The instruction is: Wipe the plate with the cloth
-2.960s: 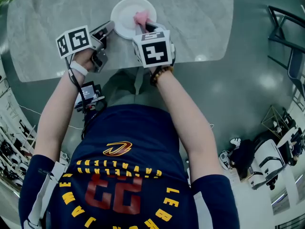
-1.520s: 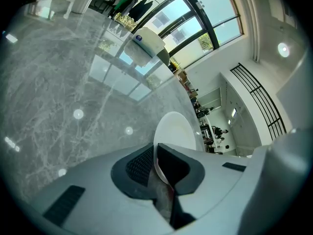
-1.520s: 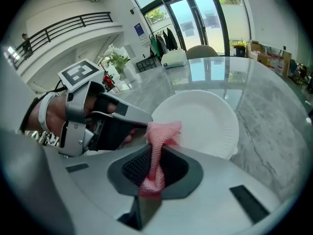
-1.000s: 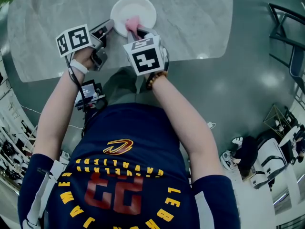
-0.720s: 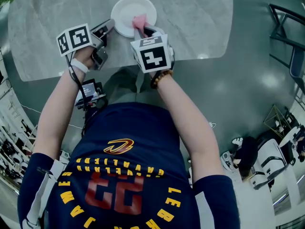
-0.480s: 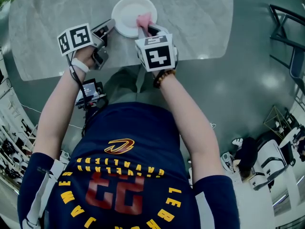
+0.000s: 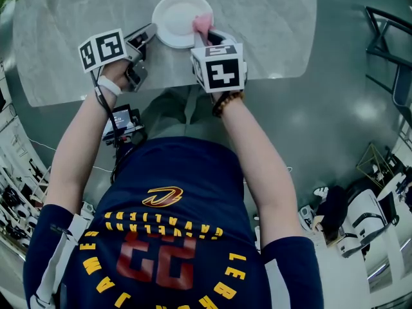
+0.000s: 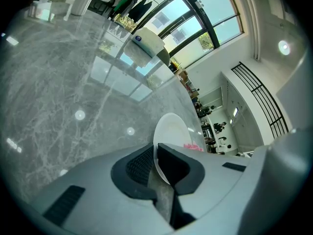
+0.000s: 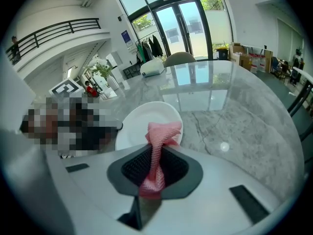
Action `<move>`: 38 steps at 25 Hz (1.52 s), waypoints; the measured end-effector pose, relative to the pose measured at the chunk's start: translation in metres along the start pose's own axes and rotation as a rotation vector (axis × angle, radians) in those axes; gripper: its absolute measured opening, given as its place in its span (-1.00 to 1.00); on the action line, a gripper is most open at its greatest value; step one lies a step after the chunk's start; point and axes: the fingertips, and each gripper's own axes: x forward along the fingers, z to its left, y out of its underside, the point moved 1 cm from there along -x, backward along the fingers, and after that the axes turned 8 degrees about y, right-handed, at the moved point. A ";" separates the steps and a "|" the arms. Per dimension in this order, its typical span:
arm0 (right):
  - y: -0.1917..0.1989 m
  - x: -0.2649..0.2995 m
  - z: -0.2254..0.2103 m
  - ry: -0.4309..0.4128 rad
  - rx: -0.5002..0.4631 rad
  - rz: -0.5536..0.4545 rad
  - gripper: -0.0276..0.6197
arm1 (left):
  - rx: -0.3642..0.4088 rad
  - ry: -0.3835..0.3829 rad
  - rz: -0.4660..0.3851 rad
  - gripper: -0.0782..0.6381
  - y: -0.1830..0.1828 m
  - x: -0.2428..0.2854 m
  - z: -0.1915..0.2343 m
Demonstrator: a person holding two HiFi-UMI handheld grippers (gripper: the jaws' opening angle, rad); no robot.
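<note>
A: The right gripper (image 9: 155, 166) is seen clamped on the pink cloth (image 9: 157, 136). The strip is pinched thin between the pads, and its bunched end is laid on the right part of the white plate (image 9: 139, 124).

B: And the left gripper (image 8: 155, 166) is closed on the plate's near rim, which is taken between its pads. The plate is steadied that way on the marble table (image 9: 234, 116).

A: The cloth is held by a narrow twist only. If it is dragged hard across the plate, it could be pulled out of the jaws.

B: Agreed. With so small a wad in contact, much of the plate may be left unwiped unless wide strokes are made.

A: The rim grip is the other risk, since only the edge is caught. A sideways push from the right could cause the plate to be slid or tipped out of that hold.

B: And if the cloth is pressed too flat, the plate could be scraped by the bare jaw tips.
</note>
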 end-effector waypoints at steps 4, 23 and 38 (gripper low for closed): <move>0.001 0.000 -0.005 0.009 0.005 -0.001 -0.79 | 0.004 -0.003 0.001 -0.70 0.000 0.000 0.001; -0.026 -0.037 -0.030 0.052 0.123 -0.166 -0.79 | 0.062 0.029 0.019 -0.57 -0.003 -0.007 -0.019; -0.047 -0.129 -0.042 0.008 0.189 -0.313 -0.79 | 0.334 -0.014 -0.273 -0.49 -0.068 -0.159 -0.100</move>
